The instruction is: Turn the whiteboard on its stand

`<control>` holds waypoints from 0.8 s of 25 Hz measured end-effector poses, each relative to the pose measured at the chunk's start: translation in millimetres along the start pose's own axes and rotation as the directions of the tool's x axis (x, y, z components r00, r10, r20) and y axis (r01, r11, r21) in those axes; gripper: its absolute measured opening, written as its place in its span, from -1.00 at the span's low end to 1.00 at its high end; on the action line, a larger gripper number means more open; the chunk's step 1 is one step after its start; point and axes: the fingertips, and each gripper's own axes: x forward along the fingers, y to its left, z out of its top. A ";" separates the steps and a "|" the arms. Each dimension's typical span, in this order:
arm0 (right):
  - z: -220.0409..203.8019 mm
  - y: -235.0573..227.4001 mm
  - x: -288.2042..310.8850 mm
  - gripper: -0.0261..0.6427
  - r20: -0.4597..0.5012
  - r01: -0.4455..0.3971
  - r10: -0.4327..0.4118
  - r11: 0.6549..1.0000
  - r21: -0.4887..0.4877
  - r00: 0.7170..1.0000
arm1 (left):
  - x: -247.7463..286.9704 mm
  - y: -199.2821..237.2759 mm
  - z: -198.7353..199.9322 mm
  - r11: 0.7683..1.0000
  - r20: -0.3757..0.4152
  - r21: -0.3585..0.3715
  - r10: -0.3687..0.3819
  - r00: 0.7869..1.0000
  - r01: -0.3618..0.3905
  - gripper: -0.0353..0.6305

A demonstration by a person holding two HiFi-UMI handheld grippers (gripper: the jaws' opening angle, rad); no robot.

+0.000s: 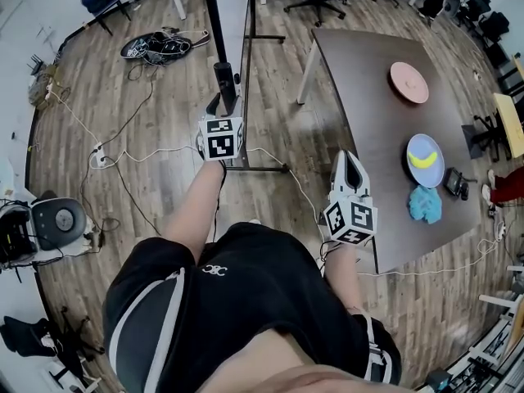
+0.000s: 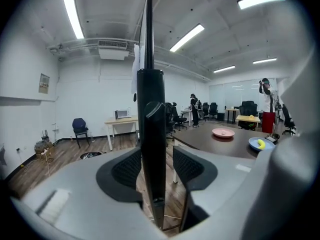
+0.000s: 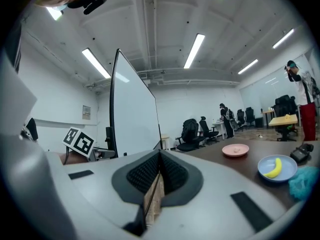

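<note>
The whiteboard point(image 1: 247, 56) is edge-on in the head view, and its white face point(image 3: 132, 114) shows in the right gripper view. On its stand, a black post sleeve point(image 1: 225, 84) with a knob point(image 2: 151, 134) rises between the jaws of my left gripper point(image 1: 225, 109). Those jaws stand open around it point(image 2: 156, 166), with a gap at the right pad. My right gripper point(image 1: 349, 160) hangs by the table corner, right of the stand, shut with nothing in it point(image 3: 160, 159).
The stand's foot bar point(image 1: 262, 169) lies on the wood floor just ahead of me. A brown table point(image 1: 368, 80) at the right carries a pink plate point(image 1: 408, 82), a blue plate with a banana point(image 1: 426, 160) and a blue cloth point(image 1: 426, 205). Cables point(image 1: 155, 47) lie at the left.
</note>
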 end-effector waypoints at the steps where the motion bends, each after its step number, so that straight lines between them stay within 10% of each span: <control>1: -1.6 -0.8 -2.6 -0.90 -0.001 0.008 -0.008 1.000 0.002 1.000 | 0.6 1.8 -0.4 1.000 0.002 0.001 0.006 1.000 -0.006 -0.29; 20: -30.6 -24.4 -30.5 -0.90 -0.058 0.120 -0.117 0.990 0.068 0.991 | 38.2 15.7 1.3 0.992 0.049 -0.127 0.022 0.999 -0.016 -0.29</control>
